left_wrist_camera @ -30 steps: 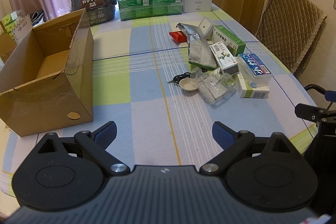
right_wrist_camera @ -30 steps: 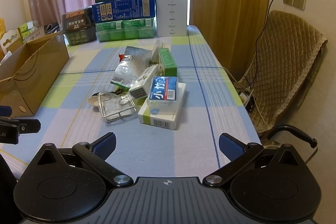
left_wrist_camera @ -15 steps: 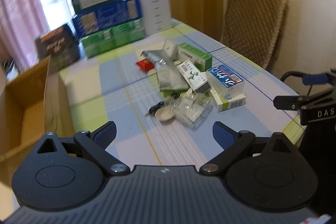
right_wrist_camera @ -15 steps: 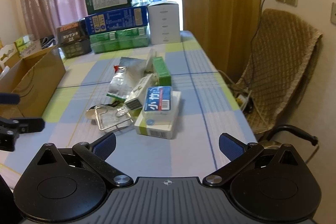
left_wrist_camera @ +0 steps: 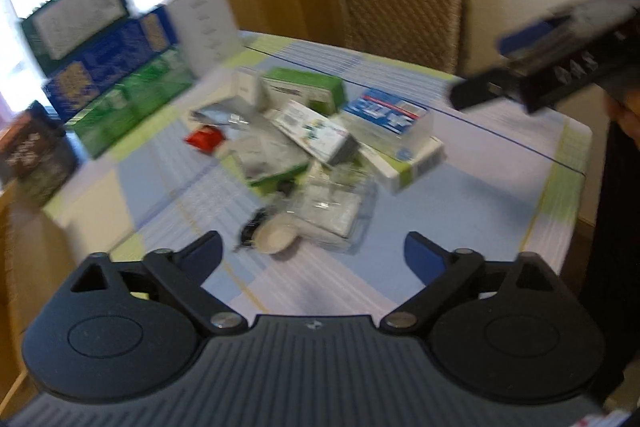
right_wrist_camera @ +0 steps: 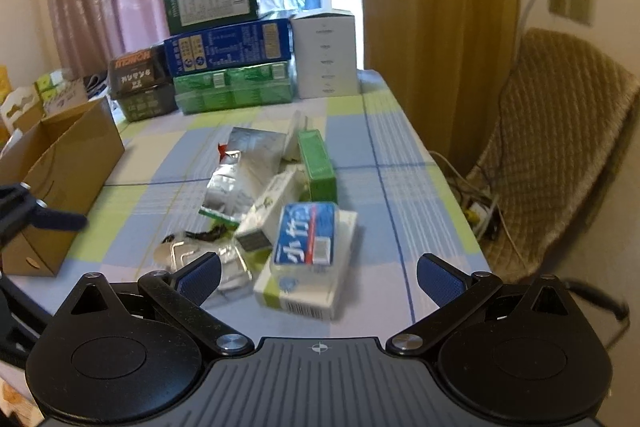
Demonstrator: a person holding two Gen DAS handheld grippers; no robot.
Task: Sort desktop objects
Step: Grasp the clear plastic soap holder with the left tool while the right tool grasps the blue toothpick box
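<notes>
Swinging right since before: left gripper [left_wrist_camera: 312,255] | right gripper [right_wrist_camera: 318,273] nearer pile [right_wrist_camera: 276,203] | both jaws wide, empty

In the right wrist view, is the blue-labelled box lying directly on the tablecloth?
No, the blue-labelled box rests on top of a flat white and green carton.

The whole left wrist view is smeared by motion blur, so print on the stacked boxes [left_wrist_camera: 116,67] cannot be read. The cardboard box [right_wrist_camera: 60,183] is cut by the right wrist view's left edge. The clear packet [right_wrist_camera: 230,267] sits partly behind a gripper finger [right_wrist_camera: 198,277].
</notes>
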